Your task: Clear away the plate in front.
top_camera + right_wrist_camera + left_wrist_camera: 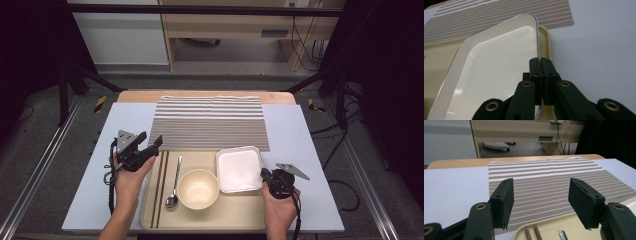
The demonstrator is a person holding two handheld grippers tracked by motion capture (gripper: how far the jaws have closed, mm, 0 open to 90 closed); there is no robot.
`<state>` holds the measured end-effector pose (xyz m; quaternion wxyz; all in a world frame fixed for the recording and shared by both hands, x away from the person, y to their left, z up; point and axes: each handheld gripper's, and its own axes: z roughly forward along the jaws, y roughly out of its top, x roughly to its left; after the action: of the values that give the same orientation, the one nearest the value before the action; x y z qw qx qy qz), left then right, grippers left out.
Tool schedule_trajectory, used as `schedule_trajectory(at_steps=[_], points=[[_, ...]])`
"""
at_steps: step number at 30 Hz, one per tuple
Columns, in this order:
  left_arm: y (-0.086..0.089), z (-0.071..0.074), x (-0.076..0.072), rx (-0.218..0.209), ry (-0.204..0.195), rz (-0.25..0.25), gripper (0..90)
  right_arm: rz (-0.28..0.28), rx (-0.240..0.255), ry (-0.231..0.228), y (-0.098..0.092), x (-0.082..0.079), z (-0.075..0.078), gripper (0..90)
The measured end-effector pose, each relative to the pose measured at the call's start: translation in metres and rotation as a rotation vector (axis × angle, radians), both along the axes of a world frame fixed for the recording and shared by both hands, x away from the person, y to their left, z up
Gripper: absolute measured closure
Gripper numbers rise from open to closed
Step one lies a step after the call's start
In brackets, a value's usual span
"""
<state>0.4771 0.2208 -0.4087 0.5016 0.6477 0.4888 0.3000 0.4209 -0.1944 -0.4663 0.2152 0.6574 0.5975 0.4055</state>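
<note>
While the bench point(300, 130) carries a striped mat point(210, 122) at upper centre, the tray point(230, 212) sits low, holding the square white plate point(239, 169) right of centre. Right hand-held gripper point(264, 174) clamps its rim; left hand-held gripper point(156, 143) gapes empty at centre-left.

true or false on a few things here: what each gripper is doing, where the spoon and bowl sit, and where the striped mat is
1. The right gripper is clamped on the rim of the square plate. True.
2. The left gripper holds the chopsticks. False: its jaws stand open with nothing between them.
3. The spoon lies on the tray between the chopsticks and the bowl. True.
4. The bowl is full of rice. False: it is empty.
5. The striped mat lies under the tray's near edge. False: it lies beyond the tray's far edge.
</note>
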Motion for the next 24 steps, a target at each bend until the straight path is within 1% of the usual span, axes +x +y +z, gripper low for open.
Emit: schedule_trajectory(at_steps=[2,4,5,7,9,11,12,13,14,15,16,18,20,21,23,24], points=[[0.001,-0.001,0.000,0.004,0.010,-0.003,36.9,0.000,0.019,0.013,0.000,-0.004,-0.004,89.0],[0.004,0.000,-0.001,0.017,0.001,0.008,36.8,0.000,0.034,0.027,0.001,-0.007,-0.007,88.9],[0.005,0.000,-0.001,0.016,0.000,0.012,36.8,0.003,0.038,0.037,0.002,-0.009,-0.008,88.8],[0.008,0.000,-0.002,0.029,-0.004,0.019,36.8,0.009,0.042,0.042,0.003,-0.010,-0.009,88.7],[0.009,-0.001,-0.002,0.024,-0.001,0.023,36.8,0.013,0.041,0.038,0.004,-0.012,-0.009,88.2],[0.010,-0.002,-0.001,0.032,0.000,0.023,36.7,0.015,0.040,0.037,0.003,-0.013,-0.009,81.7],[0.011,-0.002,-0.001,0.038,-0.001,0.024,36.5,0.012,0.040,0.028,0.002,-0.013,-0.009,79.4],[0.012,-0.003,-0.002,0.044,-0.003,0.029,36.3,0.009,0.040,0.017,0.002,-0.015,-0.008,75.6],[0.013,-0.002,-0.002,0.046,-0.008,0.033,36.0,0.007,0.034,-0.001,0.000,-0.017,-0.007,67.8],[0.014,-0.002,-0.002,0.049,-0.014,0.033,35.5,0.014,0.036,-0.033,-0.001,-0.017,-0.005,64.3],[0.016,-0.002,-0.003,0.057,-0.020,0.034,34.7,0.014,0.026,-0.060,-0.002,-0.018,-0.004,61.0],[0.021,-0.002,-0.004,0.079,-0.032,0.038,32.8,0.016,0.002,-0.126,-0.010,-0.017,-0.002,50.0],[0.027,-0.005,-0.005,0.119,-0.034,0.043,28.9,0.015,-0.046,-0.182,-0.020,-0.011,0.000,39.1],[0.030,-0.007,-0.006,0.137,-0.036,0.040,26.7,0.019,-0.084,-0.203,-0.027,-0.006,0.001,34.4],[0.038,-0.015,-0.010,0.169,-0.035,0.031,23.7,0.019,-0.159,-0.237,-0.039,0.003,0.001,25.4],[0.044,-0.022,-0.015,0.176,-0.038,0.023,21.2,0.033,-0.184,-0.256,-0.045,0.008,0.000,21.5]])
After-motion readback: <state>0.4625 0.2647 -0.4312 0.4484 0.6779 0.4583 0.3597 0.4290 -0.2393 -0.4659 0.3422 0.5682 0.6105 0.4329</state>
